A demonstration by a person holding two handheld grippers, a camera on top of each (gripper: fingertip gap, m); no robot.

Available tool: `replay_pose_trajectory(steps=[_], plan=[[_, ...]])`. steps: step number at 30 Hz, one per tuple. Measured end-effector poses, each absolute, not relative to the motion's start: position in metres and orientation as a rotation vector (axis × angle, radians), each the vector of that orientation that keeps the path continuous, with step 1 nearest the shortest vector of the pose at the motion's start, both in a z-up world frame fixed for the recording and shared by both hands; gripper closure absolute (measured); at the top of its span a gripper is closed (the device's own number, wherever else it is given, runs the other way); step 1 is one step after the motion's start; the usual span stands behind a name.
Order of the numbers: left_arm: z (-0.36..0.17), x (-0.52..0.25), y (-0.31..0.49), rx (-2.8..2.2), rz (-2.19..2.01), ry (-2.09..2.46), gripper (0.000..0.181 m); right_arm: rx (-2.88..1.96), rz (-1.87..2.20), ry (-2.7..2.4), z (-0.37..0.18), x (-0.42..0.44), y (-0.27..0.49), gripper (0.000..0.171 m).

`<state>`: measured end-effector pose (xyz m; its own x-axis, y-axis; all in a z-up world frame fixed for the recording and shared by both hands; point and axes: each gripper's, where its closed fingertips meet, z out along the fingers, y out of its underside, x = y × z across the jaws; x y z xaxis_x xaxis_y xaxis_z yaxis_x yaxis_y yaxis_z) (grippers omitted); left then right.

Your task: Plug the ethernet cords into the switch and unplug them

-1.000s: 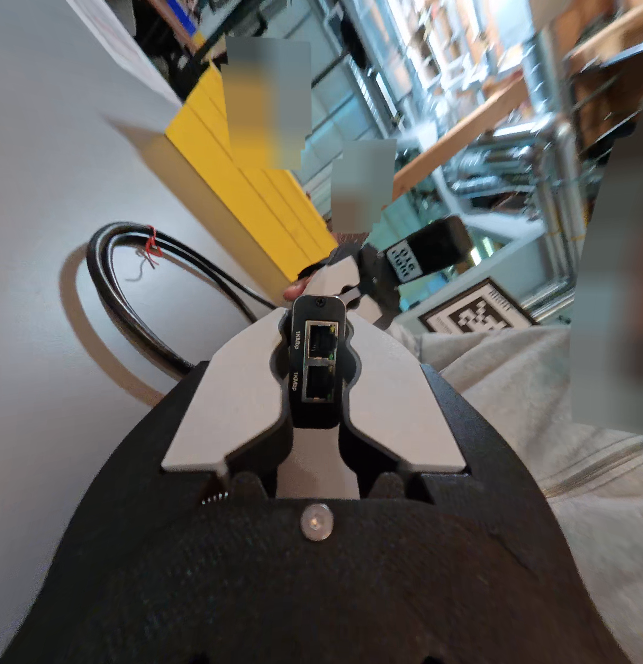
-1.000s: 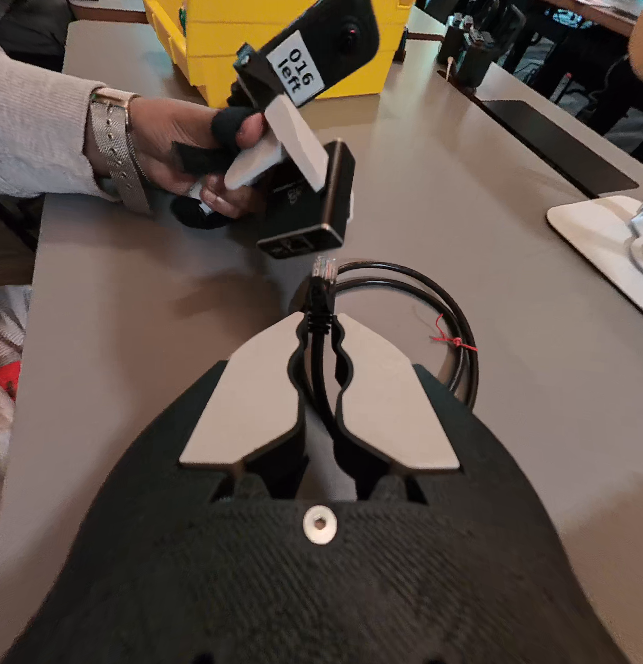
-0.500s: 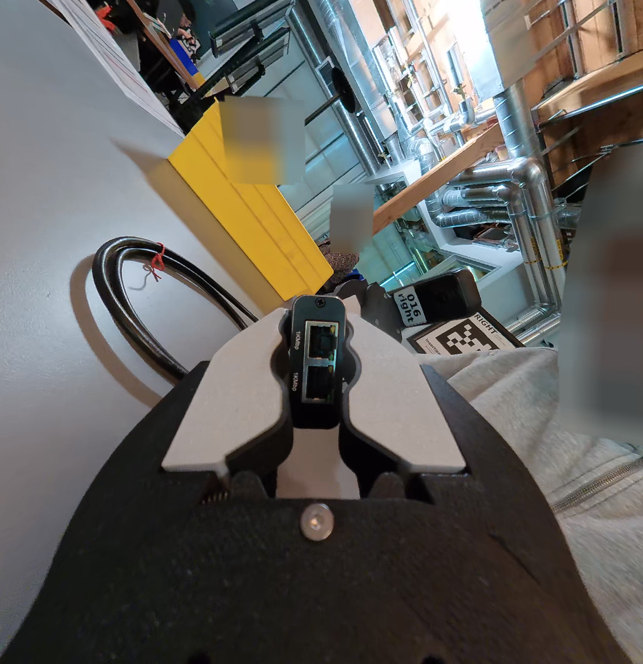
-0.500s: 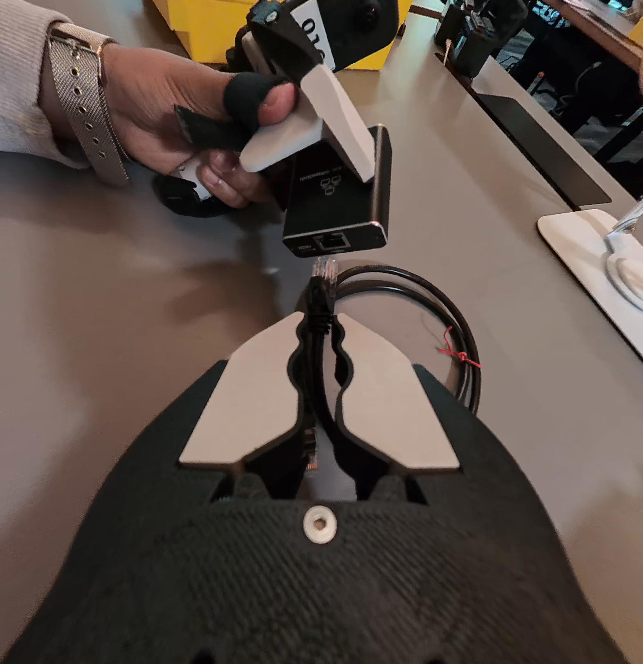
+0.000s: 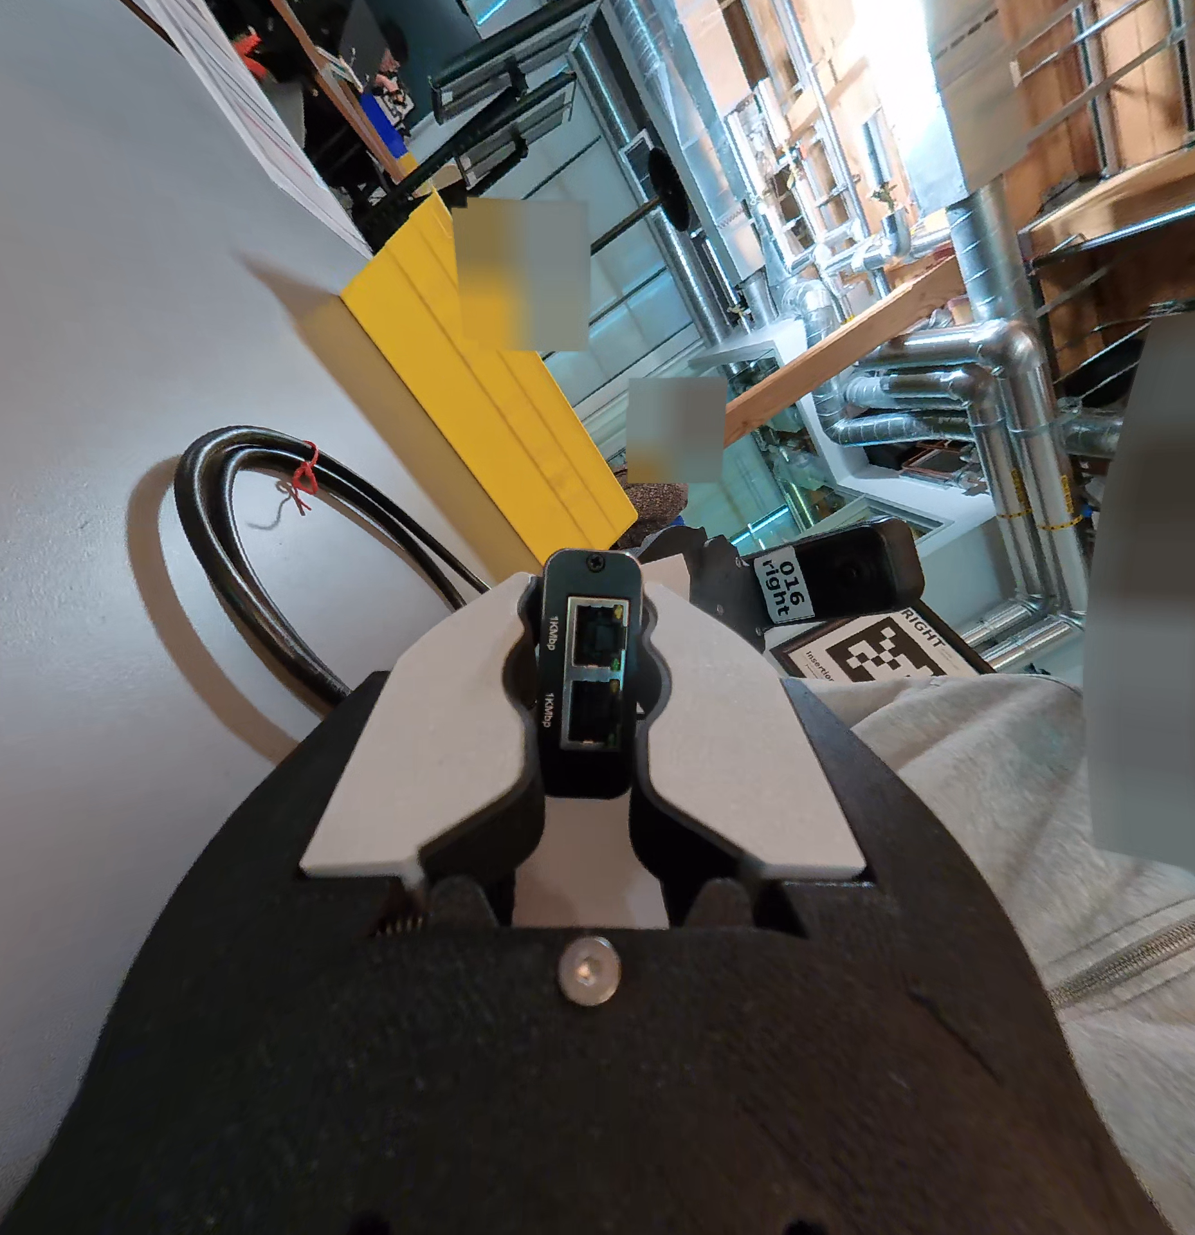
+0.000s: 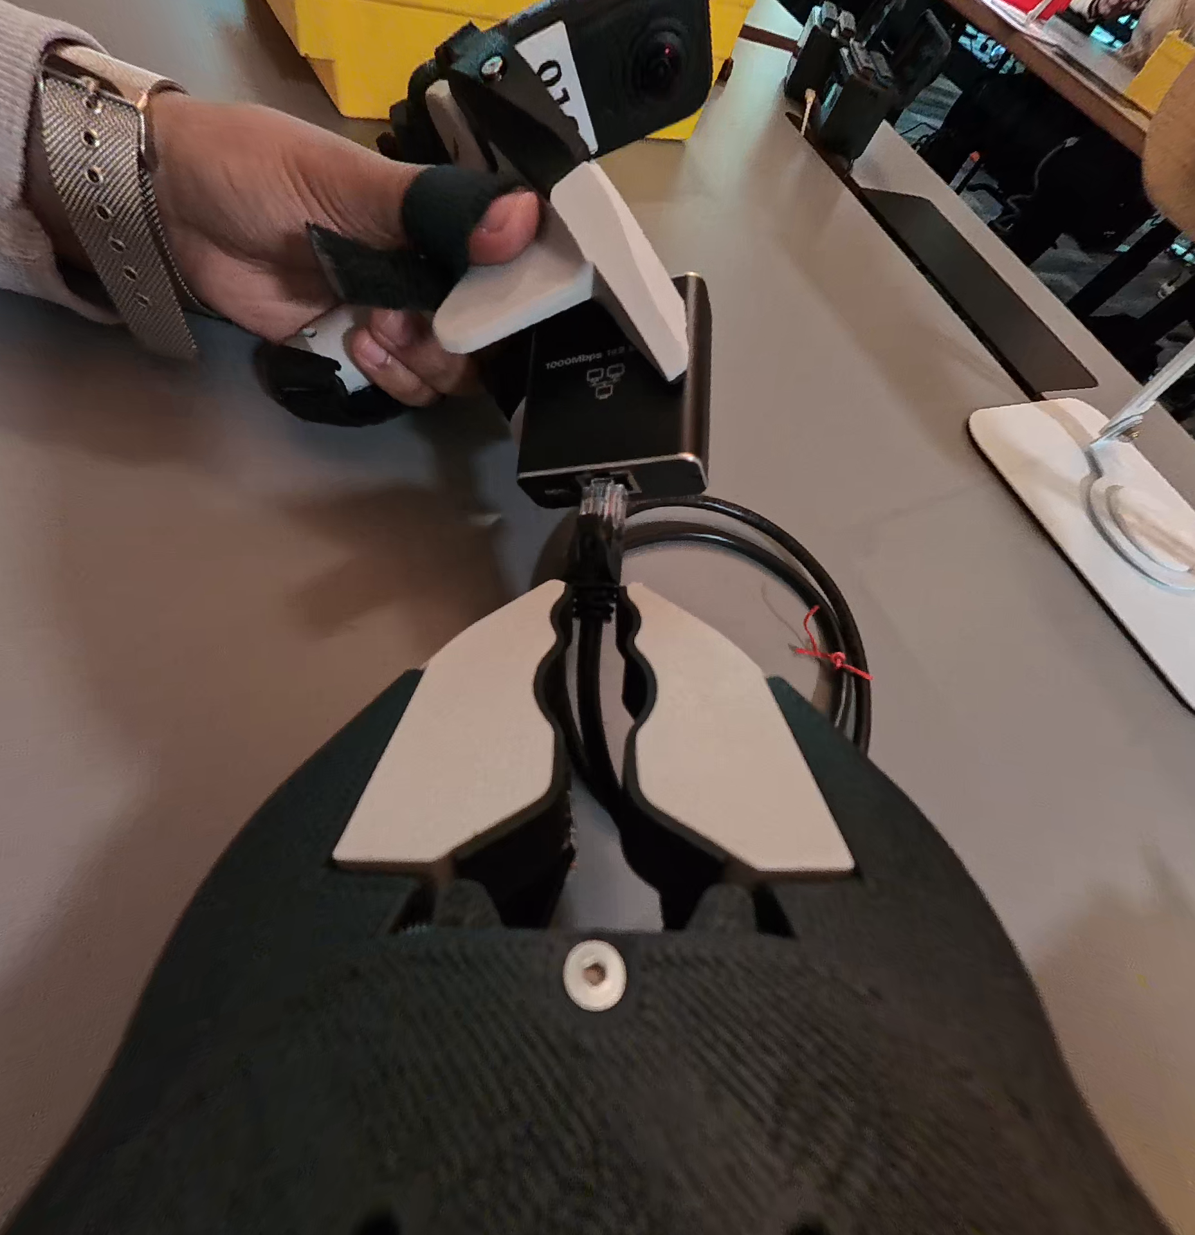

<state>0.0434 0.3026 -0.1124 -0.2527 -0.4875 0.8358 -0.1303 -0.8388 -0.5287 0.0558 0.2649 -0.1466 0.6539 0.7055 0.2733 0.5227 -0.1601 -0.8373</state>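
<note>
Bare table (image 6: 180, 601) lies open leftward; the cable coil (image 6: 815, 601) and white pad (image 6: 1049, 481) crowd the right

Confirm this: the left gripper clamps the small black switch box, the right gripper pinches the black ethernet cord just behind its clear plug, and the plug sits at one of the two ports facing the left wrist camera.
One error: both ports facing the left wrist camera are empty. The right wrist view shows the clear plug at a port on the opposite end of the small black switch box. Left gripper and right gripper grips on box and black ethernet cord stand.

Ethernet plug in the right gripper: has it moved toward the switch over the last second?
Yes. The plug closed the gap and now reaches the switch port.
</note>
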Motion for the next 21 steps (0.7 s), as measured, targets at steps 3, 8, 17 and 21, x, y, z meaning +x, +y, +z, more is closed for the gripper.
replay_pose_trajectory(steps=[3, 8, 17, 21], plan=[[-0.114, 0.045, 0.3, -1.764, -2.159, 0.788, 0.159, -1.83, 0.236, -0.97, -0.146, 0.056, 0.265, 0.159], [-0.115, 0.046, 0.299, -1.769, -2.149, 0.794, 0.158, -1.829, 0.229, -0.981, -0.147, 0.056, 0.265, 0.159], [-0.117, 0.047, 0.294, -1.781, -2.174, 0.83, 0.158, -1.832, 0.295, -0.955, -0.146, 0.054, 0.263, 0.159], [-0.118, 0.048, 0.291, -1.791, -2.175, 0.851, 0.158, -1.833, 0.308, -0.939, -0.145, 0.056, 0.264, 0.159]])
